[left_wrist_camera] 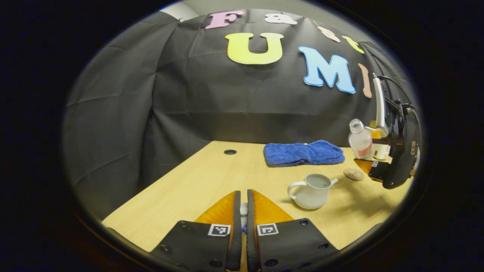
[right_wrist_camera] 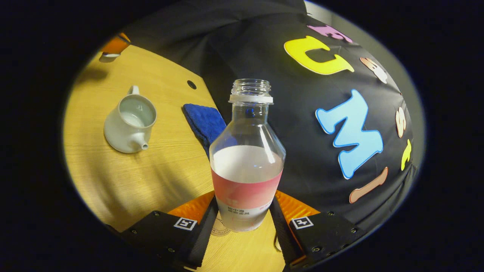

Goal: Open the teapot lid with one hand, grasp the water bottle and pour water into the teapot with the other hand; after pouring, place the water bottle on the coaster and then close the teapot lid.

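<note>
**Water bottle held above the table, teapot standing open**

In the left gripper view, the left gripper [left_wrist_camera: 243,211] is seen at the bottom with its fingers drawn almost together; a small pale object, probably the teapot lid [left_wrist_camera: 244,210], is glimpsed in the narrow slit between them, though it cannot be made out clearly. Farther right, the white teapot [left_wrist_camera: 312,190] is seen standing upright on the wooden table [left_wrist_camera: 181,189], uncovered, its handle turned left and its short spout right, with liquid visible inside. Behind it a folded blue towel [left_wrist_camera: 303,152] is laid near the table's back edge. Just right of the teapot a small round coaster [left_wrist_camera: 354,174] is seen lying flat, apart from the pot. Above the coaster, the water bottle [left_wrist_camera: 360,142] is held clear of the table by the right gripper [left_wrist_camera: 372,145].

In the right gripper view, the teapot [right_wrist_camera: 129,124] is shown at the left, the towel [right_wrist_camera: 204,121] beside it. The bottle [right_wrist_camera: 246,158] is shown at centre: clear plastic, uncapped, with a threaded neck and white collar ring, a pink-and-white label round its lower body, and water reaching roughly to the label's top. It is clamped at its lower body between the two fingers of the right gripper [right_wrist_camera: 244,217], which are spread to the bottle's width. Part of the coaster [right_wrist_camera: 220,227] is seen under the bottle's base.
</note>
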Demonstrator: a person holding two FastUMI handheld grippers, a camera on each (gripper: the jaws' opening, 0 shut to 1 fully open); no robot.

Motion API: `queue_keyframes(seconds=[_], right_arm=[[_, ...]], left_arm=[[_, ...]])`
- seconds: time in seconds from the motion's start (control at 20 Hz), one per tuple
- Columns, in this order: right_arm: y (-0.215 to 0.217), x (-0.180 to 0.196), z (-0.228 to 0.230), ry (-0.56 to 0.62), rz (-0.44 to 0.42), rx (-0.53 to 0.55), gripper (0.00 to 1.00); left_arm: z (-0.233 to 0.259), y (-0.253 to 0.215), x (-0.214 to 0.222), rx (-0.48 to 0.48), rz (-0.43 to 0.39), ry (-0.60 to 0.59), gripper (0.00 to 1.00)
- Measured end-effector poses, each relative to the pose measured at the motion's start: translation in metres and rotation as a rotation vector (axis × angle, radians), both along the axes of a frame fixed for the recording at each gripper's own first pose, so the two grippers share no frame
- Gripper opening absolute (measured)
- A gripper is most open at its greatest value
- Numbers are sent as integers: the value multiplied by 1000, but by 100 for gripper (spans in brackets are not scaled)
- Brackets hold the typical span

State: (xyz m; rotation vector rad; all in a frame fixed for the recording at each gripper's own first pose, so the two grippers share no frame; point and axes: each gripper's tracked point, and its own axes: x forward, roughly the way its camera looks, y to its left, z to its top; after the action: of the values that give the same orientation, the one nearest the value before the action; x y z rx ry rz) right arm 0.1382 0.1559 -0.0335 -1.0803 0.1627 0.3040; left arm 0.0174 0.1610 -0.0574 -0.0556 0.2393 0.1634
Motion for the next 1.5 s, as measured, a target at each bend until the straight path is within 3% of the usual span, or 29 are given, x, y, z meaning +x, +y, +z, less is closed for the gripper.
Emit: queue_keyframes(seconds=[0.35, 0.7, 1.5], right_arm=[[11, 9, 5, -101, 55, -264, 76], [21, 4, 18, -208, 104, -433, 76], [33, 11, 53, -382, 179, -653, 75]], left_arm=[[-3, 0, 0, -12, 12, 3, 12], [-4, 0, 0, -13, 11, 13, 14], [-5, 1, -2, -19, 22, 26, 14]])
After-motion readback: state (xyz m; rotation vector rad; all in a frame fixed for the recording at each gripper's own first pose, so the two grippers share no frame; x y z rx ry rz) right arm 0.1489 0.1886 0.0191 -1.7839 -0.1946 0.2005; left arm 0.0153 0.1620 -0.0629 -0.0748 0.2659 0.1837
